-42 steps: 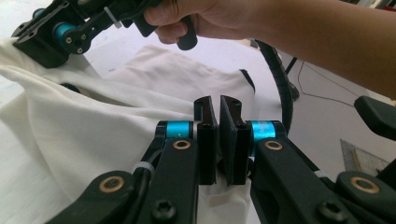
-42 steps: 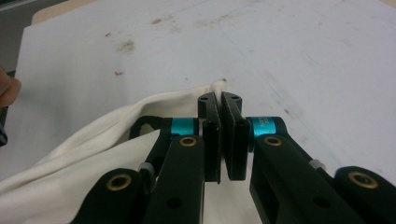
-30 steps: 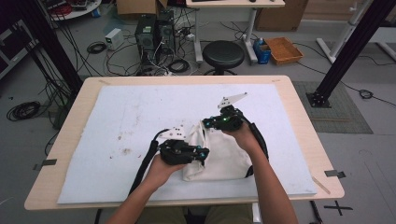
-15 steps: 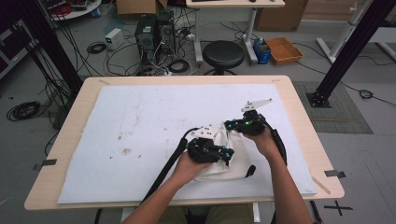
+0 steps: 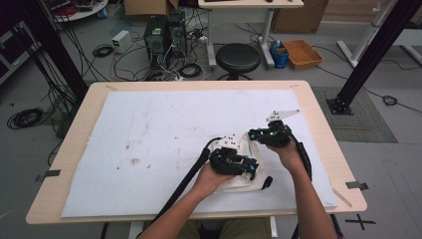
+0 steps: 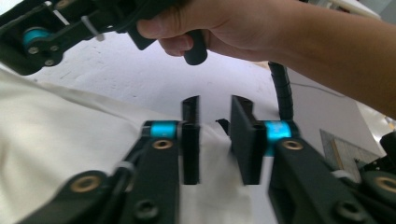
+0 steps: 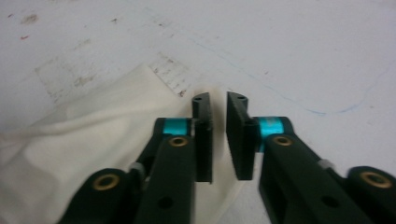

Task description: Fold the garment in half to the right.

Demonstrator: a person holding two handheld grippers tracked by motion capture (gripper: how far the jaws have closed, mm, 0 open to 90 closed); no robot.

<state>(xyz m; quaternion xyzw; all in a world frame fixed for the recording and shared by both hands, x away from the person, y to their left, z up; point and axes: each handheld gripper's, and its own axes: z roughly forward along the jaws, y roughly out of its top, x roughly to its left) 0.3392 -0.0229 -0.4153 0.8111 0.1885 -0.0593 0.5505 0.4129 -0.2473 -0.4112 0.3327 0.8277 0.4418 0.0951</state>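
Both the left gripper (image 6: pixel 215 135) and right gripper (image 7: pixel 218 135) have just opened slightly over the cream cloth bag (image 5: pixel 249 174) on the white mat (image 5: pixel 149 129) — gripping nothing — so it may unfold.

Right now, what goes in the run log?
left claw: opening, off cloth | right claw: opening, off cloth | cream cloth: bunched on white mat

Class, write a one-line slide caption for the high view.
Two hand-held grippers, left and right, fingers just opening, hover over a cream cloth on the white mat.
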